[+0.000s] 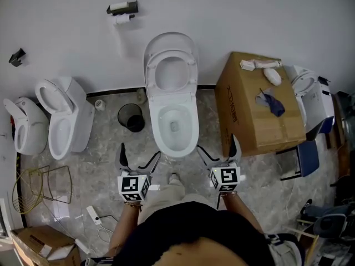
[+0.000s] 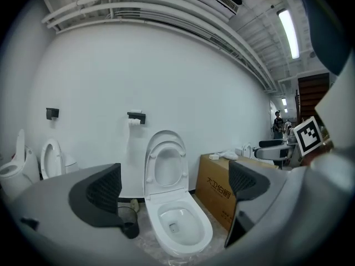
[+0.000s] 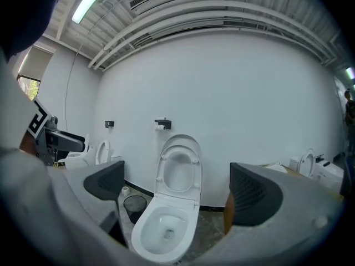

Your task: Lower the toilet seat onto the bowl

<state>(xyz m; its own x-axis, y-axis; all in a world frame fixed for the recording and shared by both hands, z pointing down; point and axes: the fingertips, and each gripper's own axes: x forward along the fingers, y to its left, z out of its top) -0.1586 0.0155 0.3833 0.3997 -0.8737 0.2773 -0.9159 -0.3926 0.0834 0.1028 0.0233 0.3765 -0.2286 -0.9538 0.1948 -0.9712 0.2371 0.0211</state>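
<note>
The person stands facing the toilet and holds 1 tool in each hand, low in front of the body. The left tool (image 1: 138,158) has its jaws wide apart with nothing between them. Through that gap its own view shows only the toilet farther off. The right tool (image 1: 218,153) is the same, spread wide and empty. Both tools are level with each other, just short of the front rim of the bowl (image 1: 161,134) and touching nothing.

The bowl is open on the grey stone floor (image 1: 100,165), between the 2 tools in the head view. Behind it the toilet seat (image 1: 192,81) is raised, standing upright against the lid (image 1: 171,37), which leans on the white wall.

A black waste bin (image 1: 131,117) stands on the floor just left of the bowl. A large cardboard box (image 1: 258,112) sits close on the right. Farther left are 2 more white toilets (image 1: 64,118) (image 1: 25,126). A paper holder (image 1: 123,8) is fixed to the wall up left of the lid.
</note>
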